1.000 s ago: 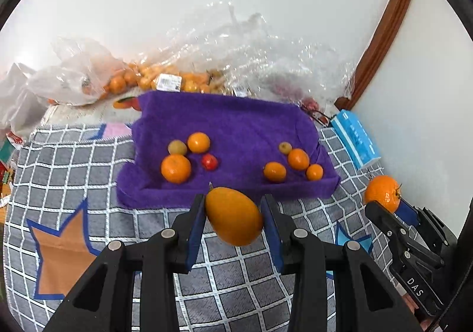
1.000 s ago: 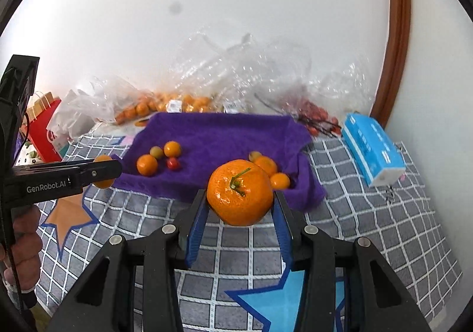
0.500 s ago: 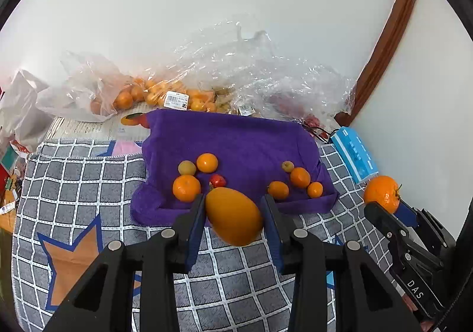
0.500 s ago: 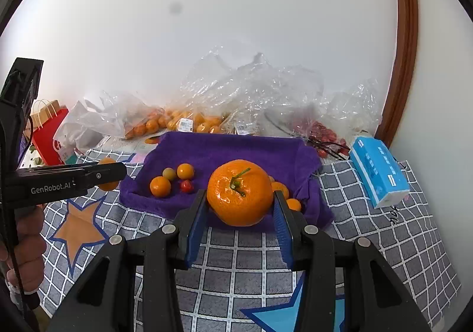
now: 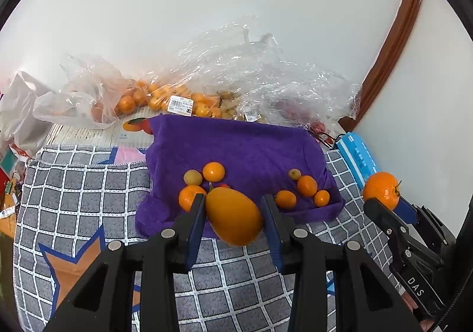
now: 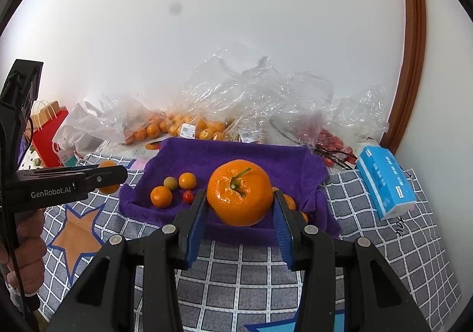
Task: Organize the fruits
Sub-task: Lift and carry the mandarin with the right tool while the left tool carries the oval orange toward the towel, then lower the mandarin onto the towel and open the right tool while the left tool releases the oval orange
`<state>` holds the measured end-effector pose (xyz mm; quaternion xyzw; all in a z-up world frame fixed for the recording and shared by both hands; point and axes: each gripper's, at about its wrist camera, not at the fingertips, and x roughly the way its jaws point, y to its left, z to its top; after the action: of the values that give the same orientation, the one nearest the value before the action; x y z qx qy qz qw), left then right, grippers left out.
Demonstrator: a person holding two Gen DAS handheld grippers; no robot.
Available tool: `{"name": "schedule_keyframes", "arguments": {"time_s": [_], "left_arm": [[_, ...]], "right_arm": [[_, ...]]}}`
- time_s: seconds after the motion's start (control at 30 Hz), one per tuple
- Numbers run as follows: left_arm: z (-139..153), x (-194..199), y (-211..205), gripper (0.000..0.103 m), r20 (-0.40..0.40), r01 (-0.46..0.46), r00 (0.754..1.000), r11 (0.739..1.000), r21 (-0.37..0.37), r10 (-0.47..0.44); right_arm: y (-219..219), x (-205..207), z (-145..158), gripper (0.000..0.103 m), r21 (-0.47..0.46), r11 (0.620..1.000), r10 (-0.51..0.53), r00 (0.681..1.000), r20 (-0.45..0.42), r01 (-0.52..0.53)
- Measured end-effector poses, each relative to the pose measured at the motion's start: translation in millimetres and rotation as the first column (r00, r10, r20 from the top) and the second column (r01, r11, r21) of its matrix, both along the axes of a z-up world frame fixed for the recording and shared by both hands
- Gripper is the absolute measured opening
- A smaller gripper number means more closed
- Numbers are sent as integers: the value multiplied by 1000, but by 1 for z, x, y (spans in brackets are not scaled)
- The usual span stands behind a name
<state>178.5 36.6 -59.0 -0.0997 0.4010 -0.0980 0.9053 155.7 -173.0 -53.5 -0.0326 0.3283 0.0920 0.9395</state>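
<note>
- The left gripper is clamped on a smooth, egg-shaped orange fruit, its blue pads pressing the two long flanks. The skin looks glossy and taut — probably slick, so the pinch across the widest part is the sensible place to take it.
- The right gripper holds a large mandarin by its sides, stem and a bit of green stalk facing the camera. Its rind is dimpled and likely soft and loose over the flesh; firm squeezing could bruise it, while the rough peel should give the pads good purchase.
- Both fruits hang above the grey checked cloth, just short of the near edge of the purple towel.
- On the towel lie two small clusters: one at the left with a small mandarin, a yellowish fruit, another orange one and a red cherry tomato; one at the right with small oval fruits — light things that would roll if nudged.
- A blue tissue pack lies at the right of the towel.
- Farthest back, against the wall, clear plastic bags hold more orange fruit.
</note>
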Motion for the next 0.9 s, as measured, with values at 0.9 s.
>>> {"name": "schedule_keyframes", "arguments": {"time_s": [0.9], "left_arm": [[-15, 50, 2, 36, -33, 1, 999, 1000, -10, -2]], "right_arm": [[-10, 54, -26, 43, -20, 1000, -11, 1000, -22, 11]]}}
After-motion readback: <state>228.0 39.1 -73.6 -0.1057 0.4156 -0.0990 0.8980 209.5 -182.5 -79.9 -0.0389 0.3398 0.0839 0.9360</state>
